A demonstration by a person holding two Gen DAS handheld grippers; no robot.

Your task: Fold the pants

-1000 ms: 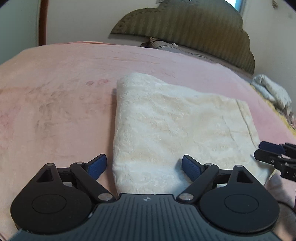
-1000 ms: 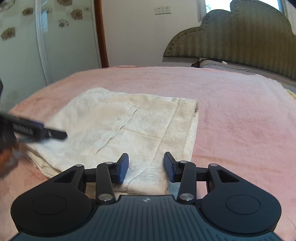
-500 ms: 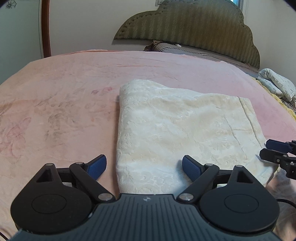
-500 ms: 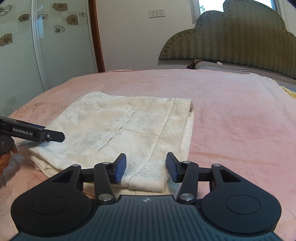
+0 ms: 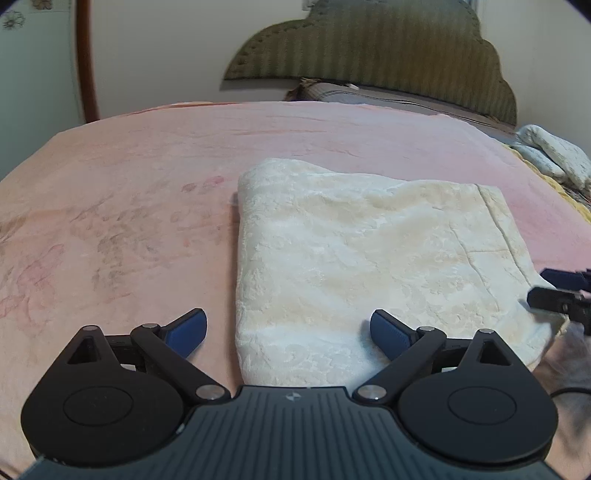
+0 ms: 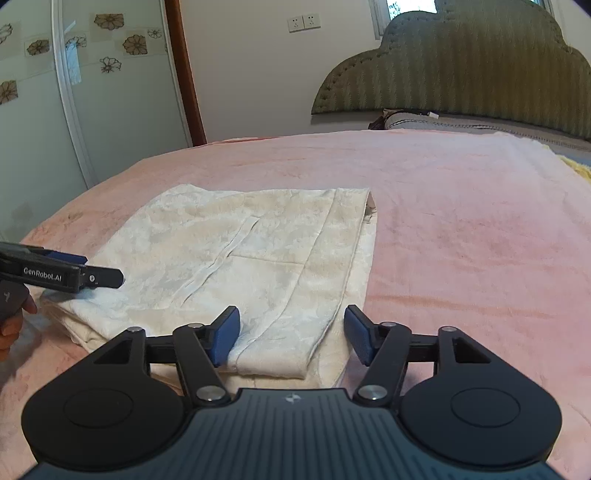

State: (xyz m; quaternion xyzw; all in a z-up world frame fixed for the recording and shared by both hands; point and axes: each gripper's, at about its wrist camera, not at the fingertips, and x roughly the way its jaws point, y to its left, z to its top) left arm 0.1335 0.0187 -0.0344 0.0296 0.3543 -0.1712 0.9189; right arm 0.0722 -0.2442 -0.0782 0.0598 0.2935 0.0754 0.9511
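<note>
Pants (image 5: 369, 266): cream, textured, folded into a thick rectangular stack; lying flat on the pink blanket (image 5: 129, 206), near its front edge, well short of the headboard (image 5: 388, 48).
Pants, detail: seam lines and a pocket slit visible on the top layer in the right wrist view (image 6: 236, 258); several layers showing at the near edge; waistband side toward the right of the stack.
Left gripper (image 5: 288, 332): jaws spread very wide after just opening further; near left corner of the stack sits between the 2 blue pads, neither pad pressing on it — released.
Left gripper, pads: left pad over bare blanket, right pad over the cloth.
Right gripper (image 6: 291, 334): jaws just been opening, now parted; near right edge of the pants lies between the pads, cloth slack, not pinched — released.
Right gripper, from the left wrist view: fingertips (image 5: 554, 291) at the far right, just beside the stack's right corner.
Left gripper, from the right wrist view: seen side-on (image 6: 92, 273) over the stack's left corner, lettering on its side; part of a hand (image 6: 13, 325) behind it.
Blanket: faint floral print, covering the whole bed.
Containers: cannot tell of any in either view.
Surroundings: pillow (image 6: 424, 120) under the headboard; patterned bedding (image 5: 550, 155) bunched at the right; glass door with flower decals (image 6: 74, 74); 2 wall sockets (image 6: 303, 23).
</note>
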